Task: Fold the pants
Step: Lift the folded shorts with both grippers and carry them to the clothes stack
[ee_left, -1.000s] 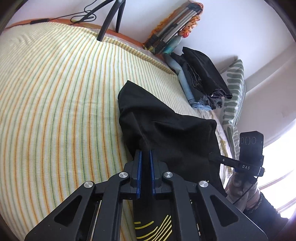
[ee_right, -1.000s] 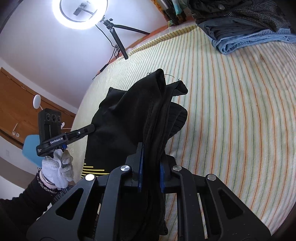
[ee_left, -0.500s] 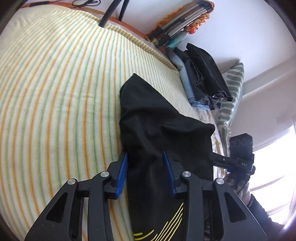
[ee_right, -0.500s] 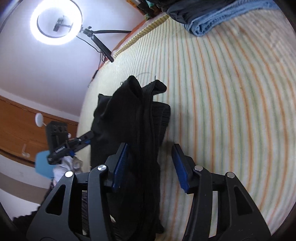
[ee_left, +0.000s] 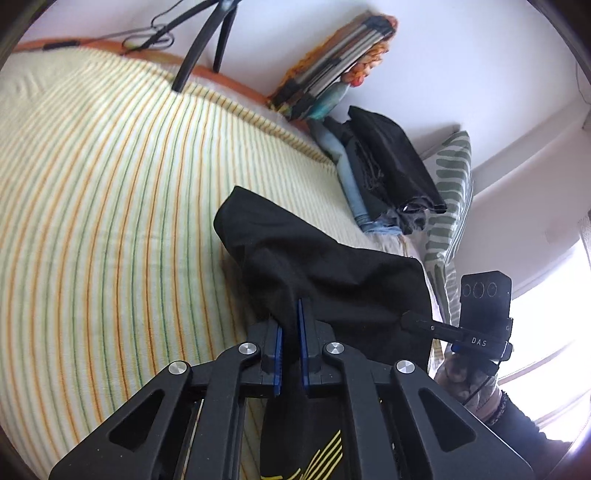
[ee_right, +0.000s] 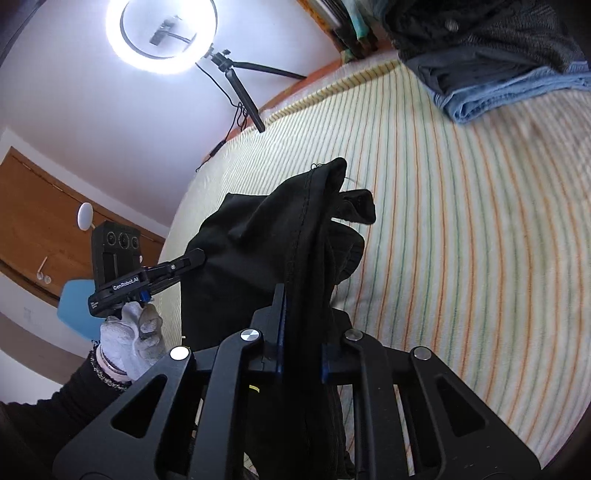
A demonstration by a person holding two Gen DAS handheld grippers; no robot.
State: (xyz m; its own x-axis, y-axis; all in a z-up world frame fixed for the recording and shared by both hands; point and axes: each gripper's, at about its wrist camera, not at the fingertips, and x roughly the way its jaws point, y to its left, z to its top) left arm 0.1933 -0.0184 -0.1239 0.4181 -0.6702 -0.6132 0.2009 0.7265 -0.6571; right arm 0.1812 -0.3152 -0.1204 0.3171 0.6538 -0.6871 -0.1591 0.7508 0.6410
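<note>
**Both grippers pinch the black pants over the striped bed**

The left gripper (ee_left: 290,338) has its 2 blue pads closed on a fold of the black pants (ee_left: 332,280). The right gripper (ee_right: 301,332) is also clamped on the same pants (ee_right: 258,251), with a thick bunch of cloth between its pads. The pants lie partly on the striped bedsheet (ee_left: 92,221), with yellow lines printed near the bottom. Farther away, a pile of folded clothes (ee_left: 384,173) rests beside a patterned pillow (ee_left: 454,184). A ring light (ee_right: 160,35) shines at the wall.
</note>
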